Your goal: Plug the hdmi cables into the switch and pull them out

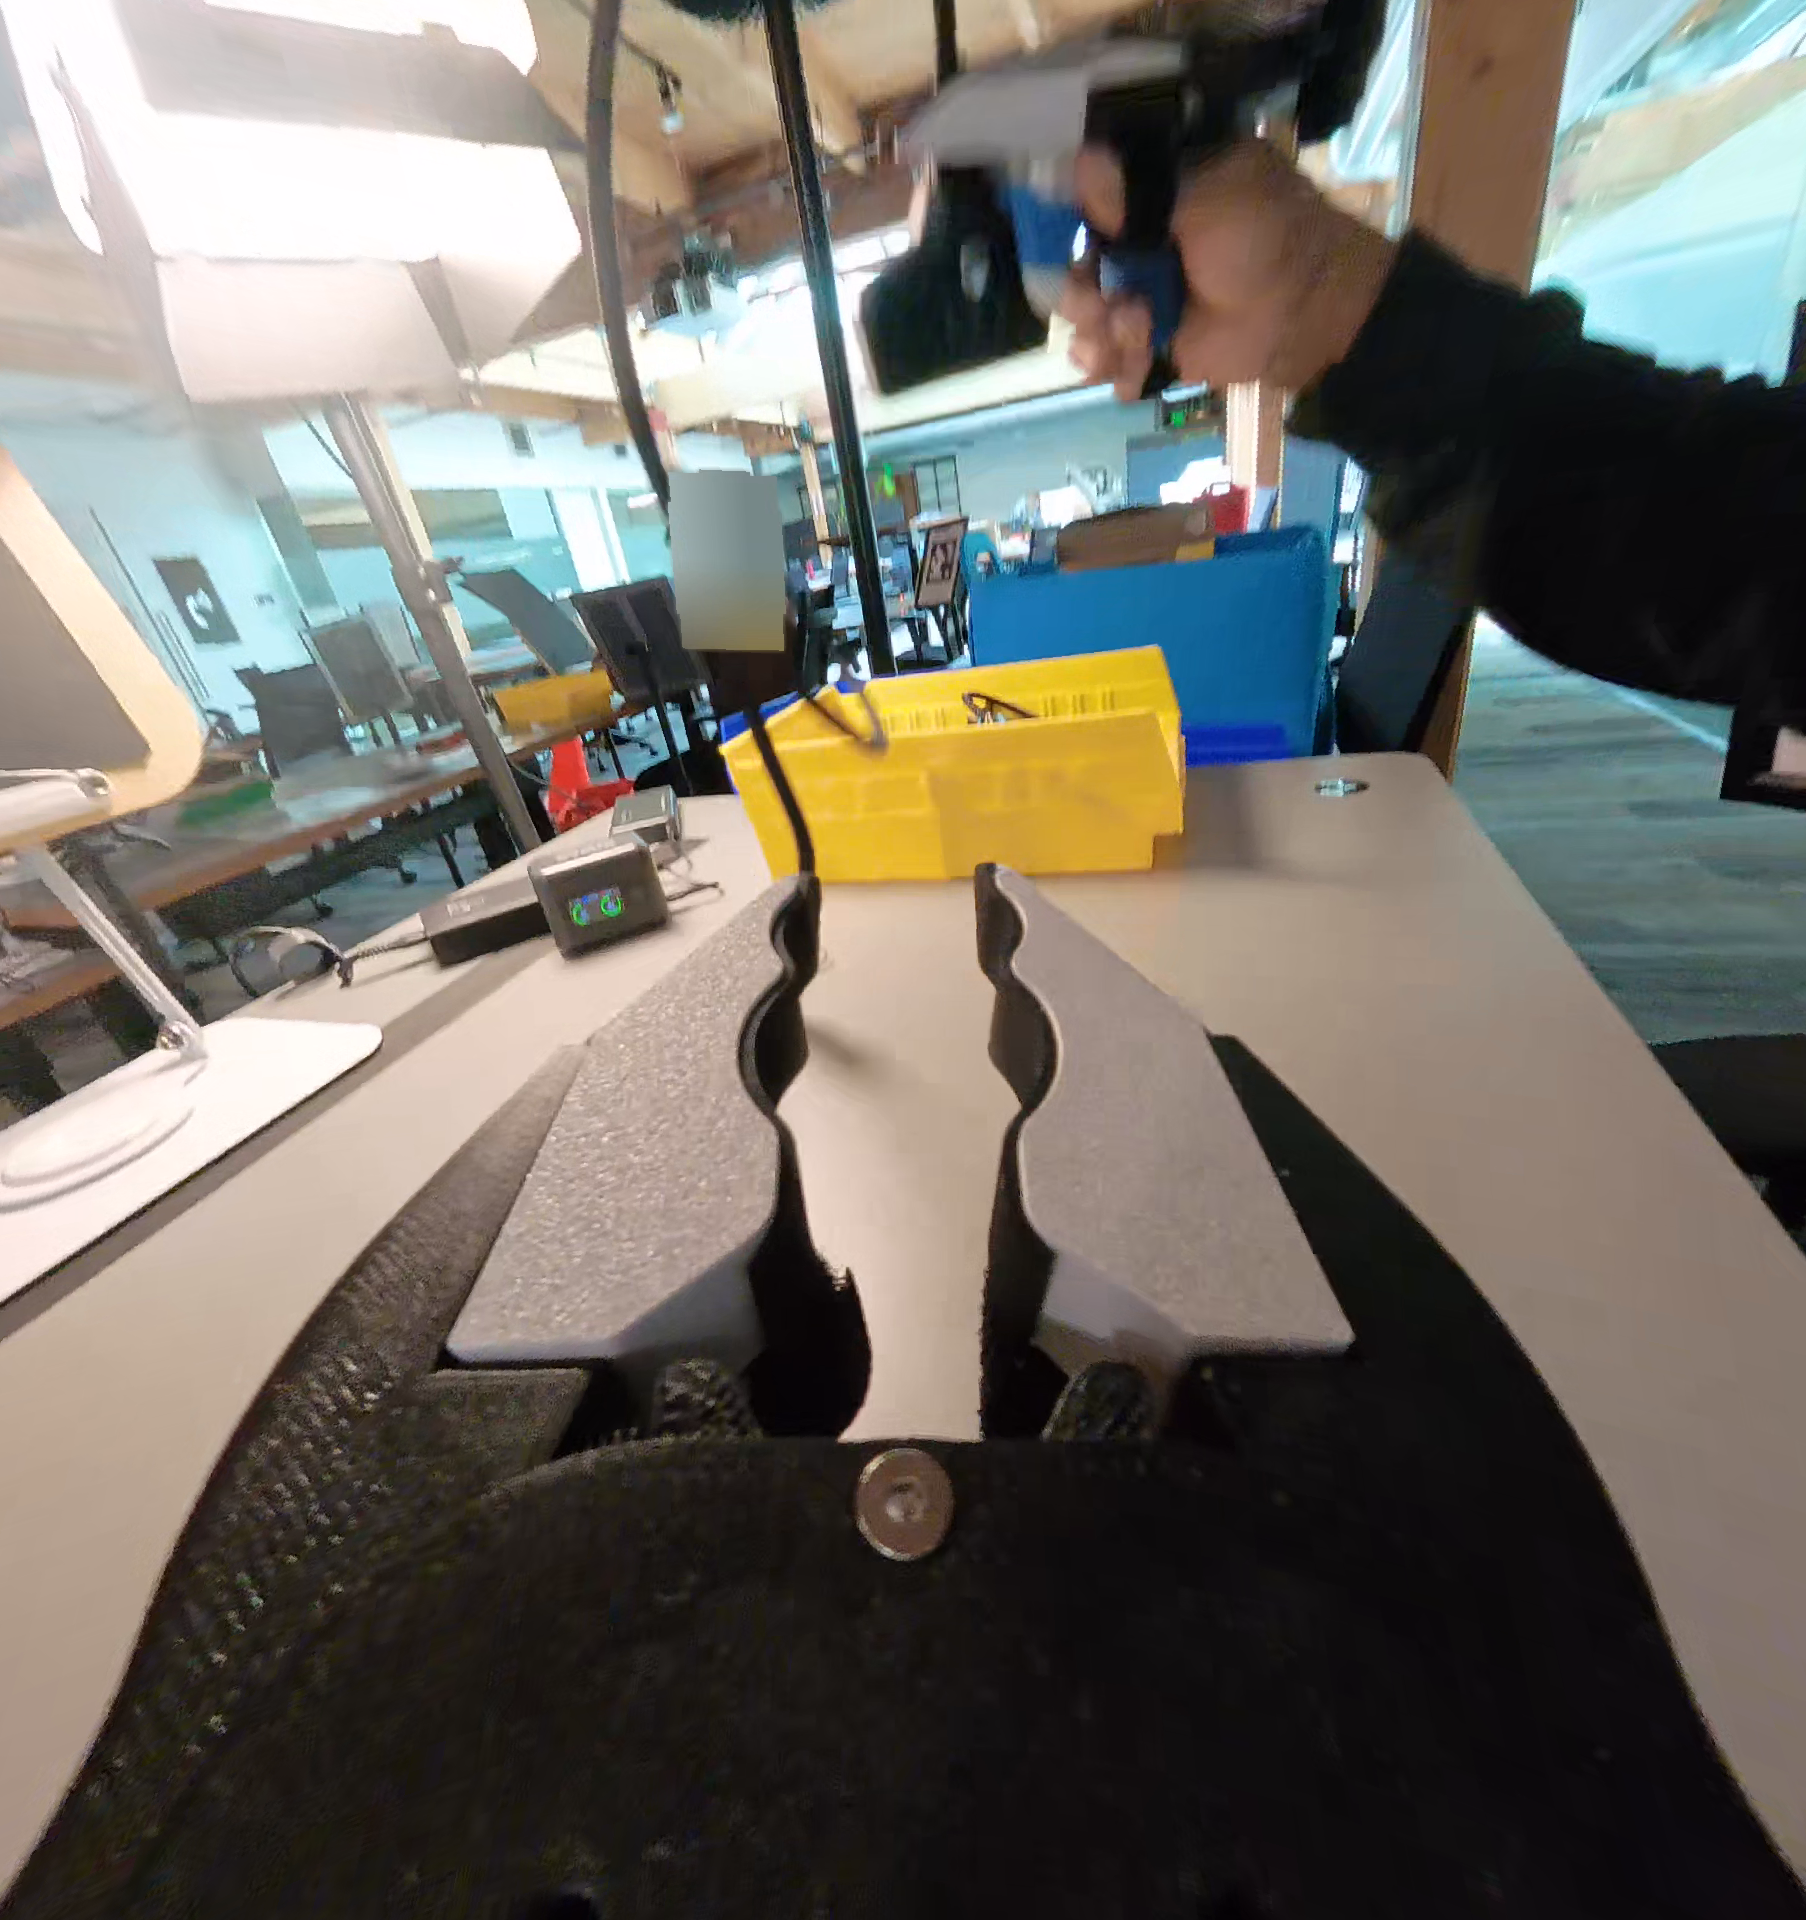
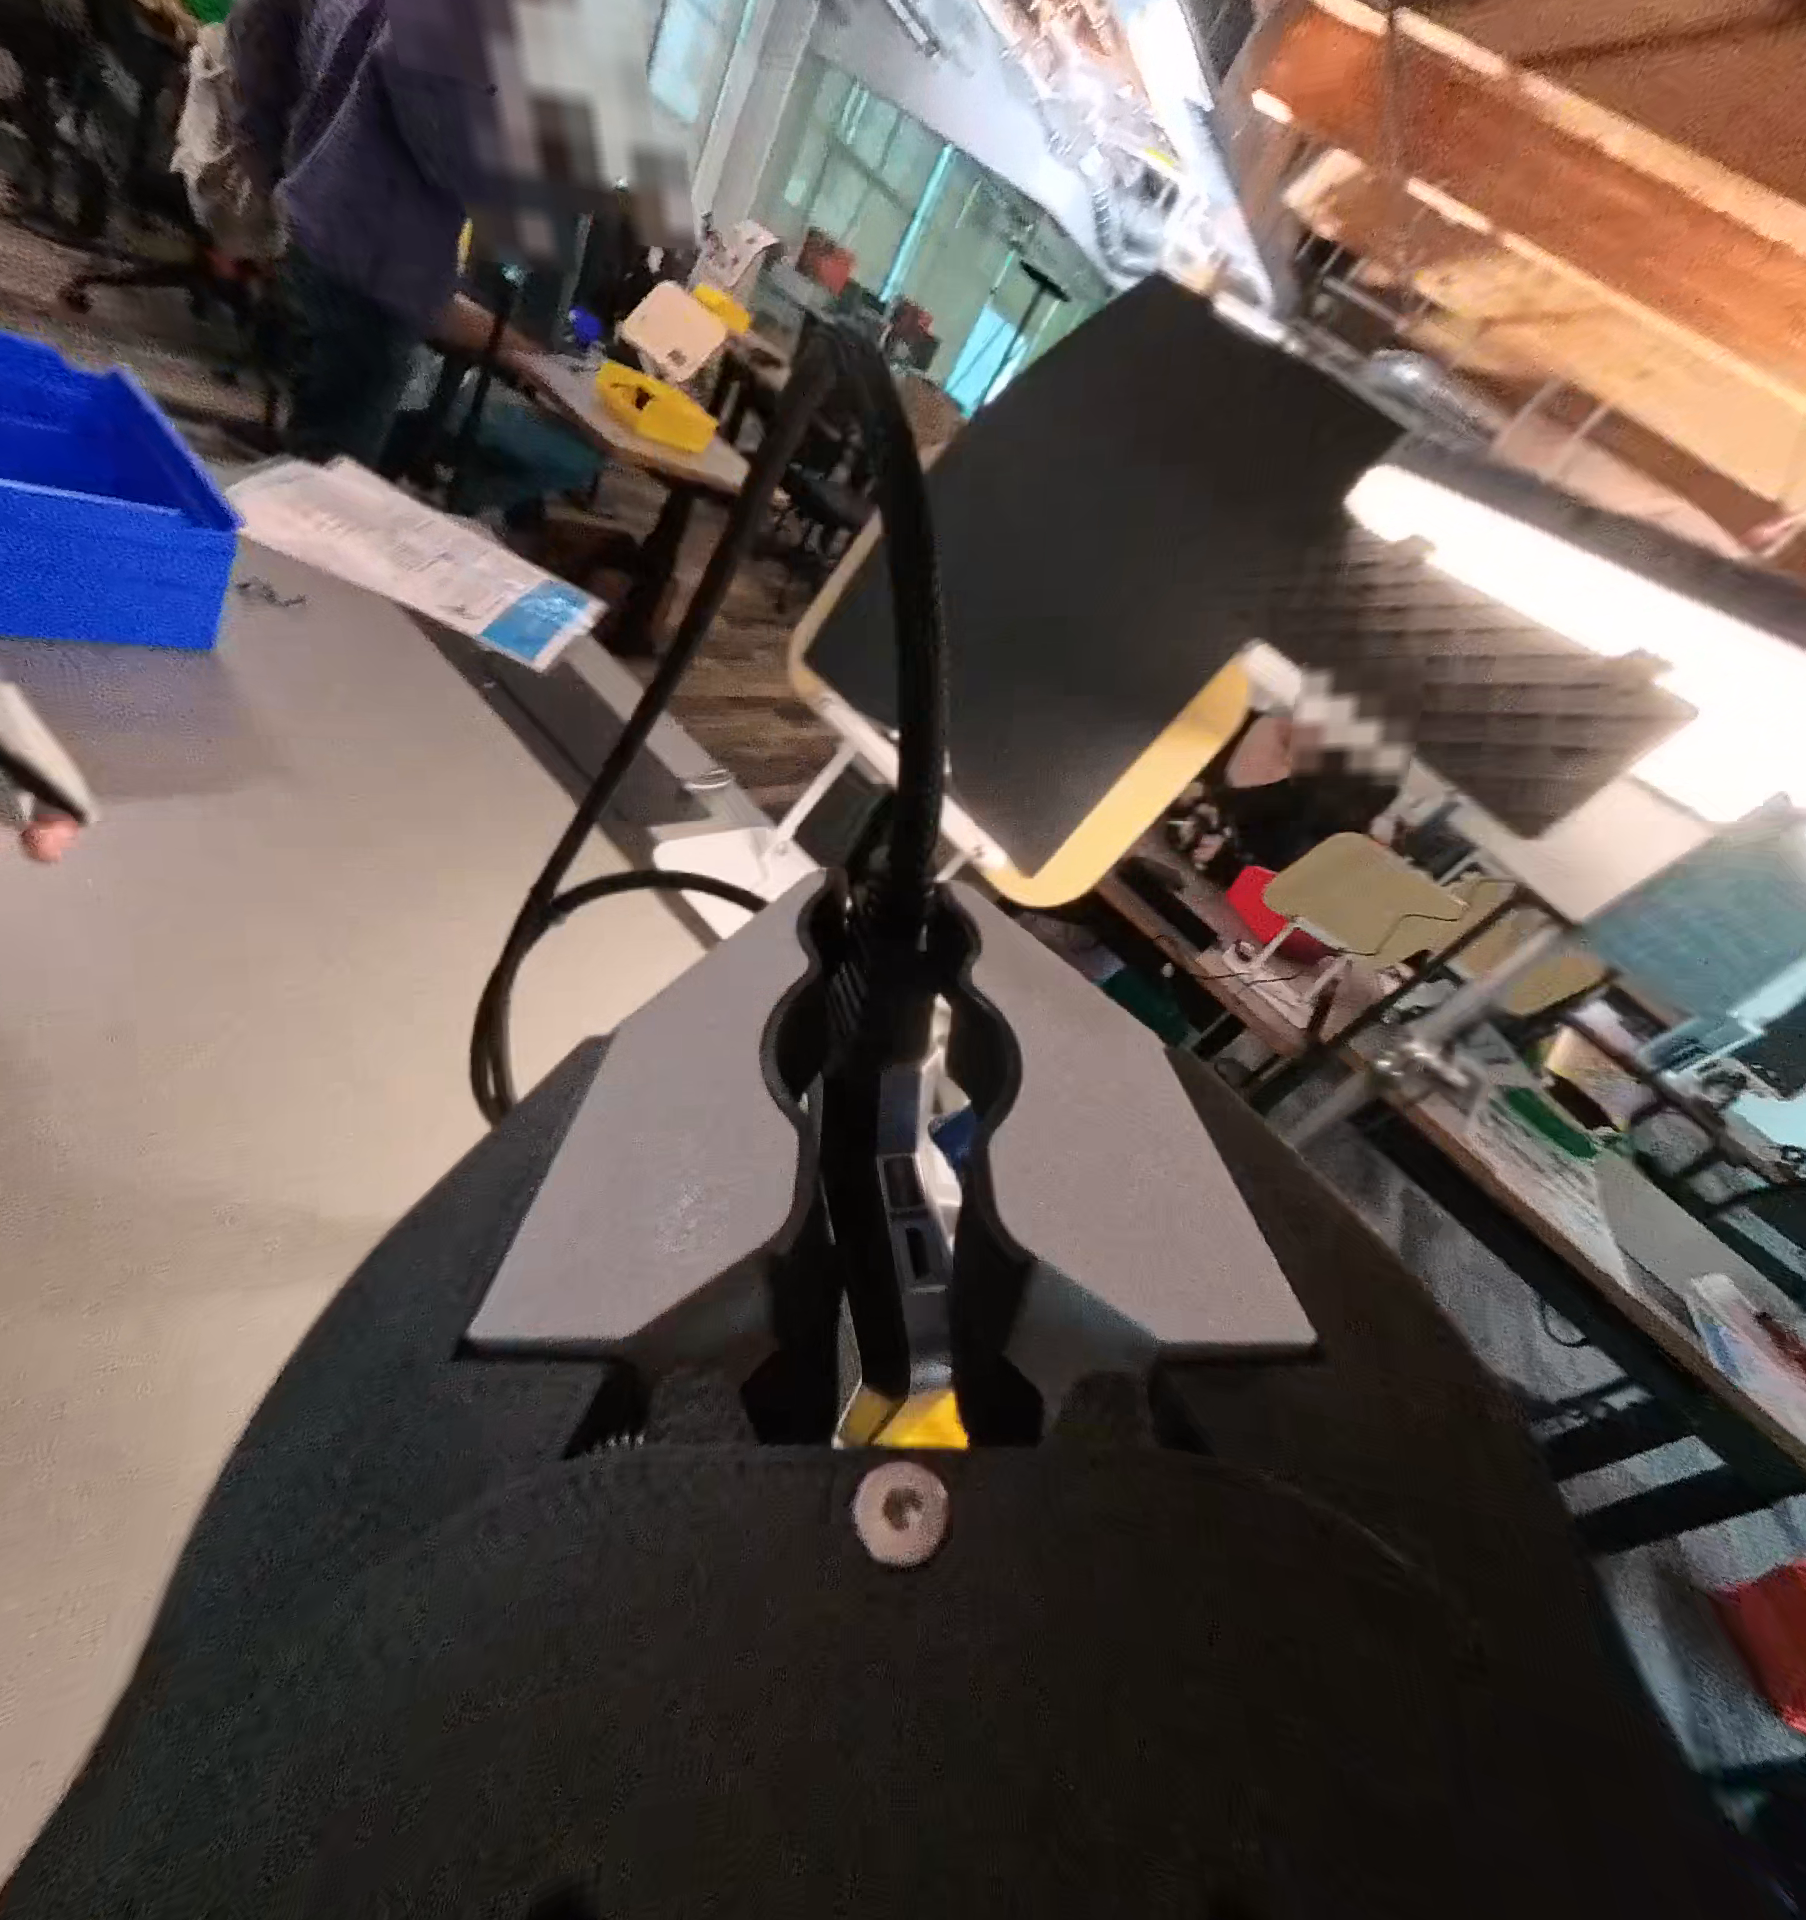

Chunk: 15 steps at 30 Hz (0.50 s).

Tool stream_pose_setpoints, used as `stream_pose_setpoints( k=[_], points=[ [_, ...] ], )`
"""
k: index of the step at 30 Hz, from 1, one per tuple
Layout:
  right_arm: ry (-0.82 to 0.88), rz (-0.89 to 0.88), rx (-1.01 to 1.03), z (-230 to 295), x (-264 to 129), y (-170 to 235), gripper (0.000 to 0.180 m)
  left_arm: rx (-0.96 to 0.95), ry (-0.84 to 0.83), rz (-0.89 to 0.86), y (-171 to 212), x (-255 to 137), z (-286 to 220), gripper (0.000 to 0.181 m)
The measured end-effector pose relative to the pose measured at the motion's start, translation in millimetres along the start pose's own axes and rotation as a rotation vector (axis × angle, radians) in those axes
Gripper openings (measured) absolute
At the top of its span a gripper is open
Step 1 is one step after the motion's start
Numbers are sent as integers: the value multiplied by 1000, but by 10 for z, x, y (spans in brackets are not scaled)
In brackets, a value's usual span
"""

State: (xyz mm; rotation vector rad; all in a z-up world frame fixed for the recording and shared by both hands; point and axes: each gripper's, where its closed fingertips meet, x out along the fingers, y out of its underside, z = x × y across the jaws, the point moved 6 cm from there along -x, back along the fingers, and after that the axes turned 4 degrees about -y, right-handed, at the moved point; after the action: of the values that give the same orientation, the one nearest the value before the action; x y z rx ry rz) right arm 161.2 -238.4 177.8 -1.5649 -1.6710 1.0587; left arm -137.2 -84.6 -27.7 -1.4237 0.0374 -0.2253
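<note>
The left tongs (image 1: 897, 883) hovered low over the grey tabletop (image 1: 1346, 1039), their two fingers spread well apart with bare surface showing between them and nothing held. Just beyond the left fingertip, a black cable (image 1: 783, 800) rose from the tabletop toward the yellow bin (image 1: 982, 800), which stood beyond the tips in the middle of the tabletop. To the left of it lay a small dark box with green lights (image 1: 598, 896), a flat black box (image 1: 483, 925) beside that, and a small grey device (image 1: 647, 817) a little farther back. At the near left stood the white base of a monitor stand (image 1: 151, 1122). Behind the yellow bin was a blue bin (image 1: 1148, 623). High at the far right, a hand (image 1: 1252, 270) in a dark sleeve held the right tongs, blurred, in the air.

In the right wrist view, the right tongs (image 2: 894, 914) were closed to a narrow gap around a black cable plug (image 2: 868, 997), whose braided HDMI cable (image 2: 920, 665) arched upward from the tips and then looped down at the left toward the tabletop. Between the fingers, nearer the camera, a grey device with ports (image 2: 904, 1216) showed beside the plug; whether the plug was seated in it could not be told. Beyond, a dark monitor (image 2: 1138, 623) stood tilted in the view, and at the far left a blue bin (image 2: 68, 520) sat on the tabletop.
</note>
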Motion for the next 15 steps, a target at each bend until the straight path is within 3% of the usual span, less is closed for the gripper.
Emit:
stream_pose_setpoints(
  k=[4,7,11,15],
  points=[
    [170,-56,19,-681,-368,-189,17,22,10,59,101,65,-33,30],
    [272,-45,50,-1097,-545,-111,17,19,6,79,142,79,-21,29],
    [290,86,106,-1307,-476,437,16,5,1,82,152,71,6,28],
    [207,263,137,-1127,-213,1236,16,0,3,84,158,70,12,28]
  ],
)
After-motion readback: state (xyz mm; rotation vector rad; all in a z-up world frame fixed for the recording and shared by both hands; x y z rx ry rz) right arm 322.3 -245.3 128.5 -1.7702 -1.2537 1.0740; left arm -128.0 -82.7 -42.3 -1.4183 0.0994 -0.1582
